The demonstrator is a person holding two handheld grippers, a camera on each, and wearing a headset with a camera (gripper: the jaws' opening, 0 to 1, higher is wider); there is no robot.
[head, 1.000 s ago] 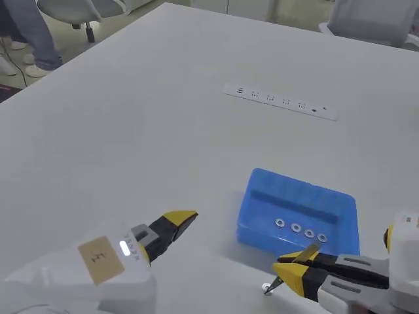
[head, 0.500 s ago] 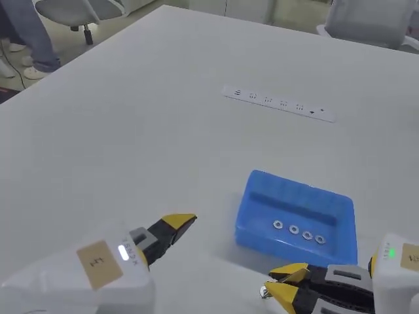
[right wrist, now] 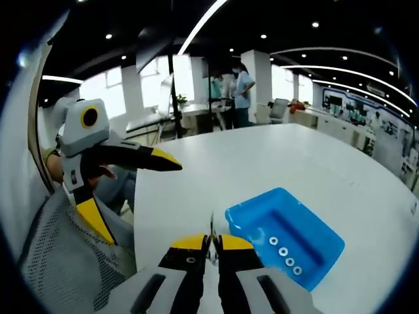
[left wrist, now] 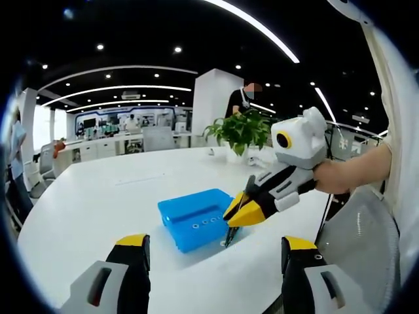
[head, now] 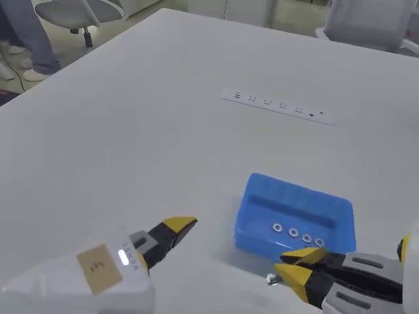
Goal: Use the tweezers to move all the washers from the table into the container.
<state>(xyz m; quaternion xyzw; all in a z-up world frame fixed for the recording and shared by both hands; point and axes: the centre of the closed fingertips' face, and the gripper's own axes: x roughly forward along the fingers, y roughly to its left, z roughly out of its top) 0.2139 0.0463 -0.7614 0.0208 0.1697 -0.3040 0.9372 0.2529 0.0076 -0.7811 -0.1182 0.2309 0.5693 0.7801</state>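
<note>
Washers (head: 292, 232), four small silver rings, lie in a row on the floor of the blue container (head: 252, 239). The container sits on the white table (head: 131, 144), at the near right. The right tongs (head: 283, 265) hover just near of the container, narrowed onto the thin tweezers (head: 273, 279). A glint at the tweezers' tip is too small to identify. The left tongs (head: 190, 224) hang to the left, well apart from the container. The left gripper view adds what the head view hides: its own jaws stand wide apart, holding nothing. The right gripper view shows the tweezers pinched between its closed jaws. A power strip (head: 278, 106) lies on the far side.
</note>
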